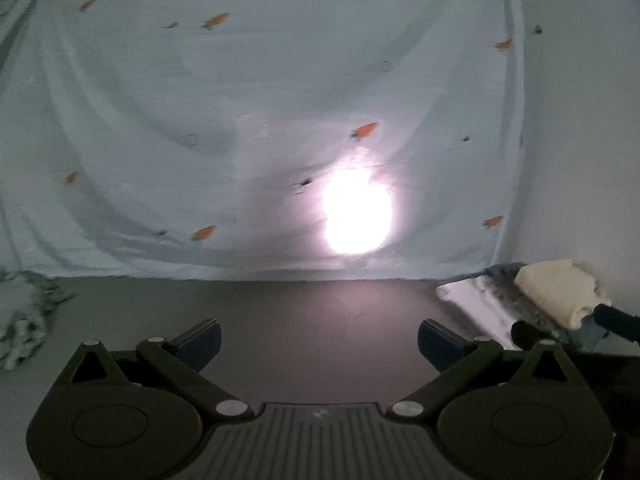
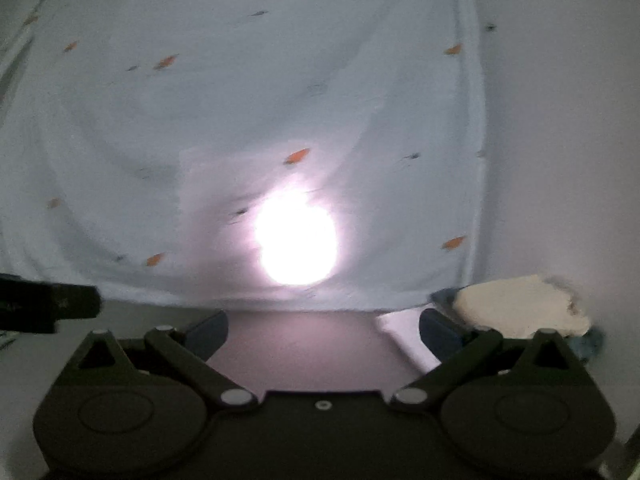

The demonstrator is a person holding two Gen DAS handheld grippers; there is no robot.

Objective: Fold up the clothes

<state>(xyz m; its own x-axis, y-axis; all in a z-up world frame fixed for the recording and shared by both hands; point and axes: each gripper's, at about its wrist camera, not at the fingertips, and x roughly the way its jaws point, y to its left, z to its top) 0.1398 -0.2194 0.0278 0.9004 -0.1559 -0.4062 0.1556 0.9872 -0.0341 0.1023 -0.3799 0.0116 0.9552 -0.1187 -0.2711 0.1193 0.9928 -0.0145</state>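
Folded clothes (image 2: 520, 304) lie beside right hand-held gripper (image 2: 324, 330).

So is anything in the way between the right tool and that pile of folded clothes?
Nothing visible. The right tool is open and empty, and the folded clothes lie just beyond its right finger on the table.

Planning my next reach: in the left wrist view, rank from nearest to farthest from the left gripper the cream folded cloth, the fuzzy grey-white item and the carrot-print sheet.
From the left gripper:
1. Cream folded cloth, on the pile at right.
2. Fuzzy grey-white item, far left edge; near enough to 1 that I would not separate them.
3. Carrot-print sheet, hanging across the back.
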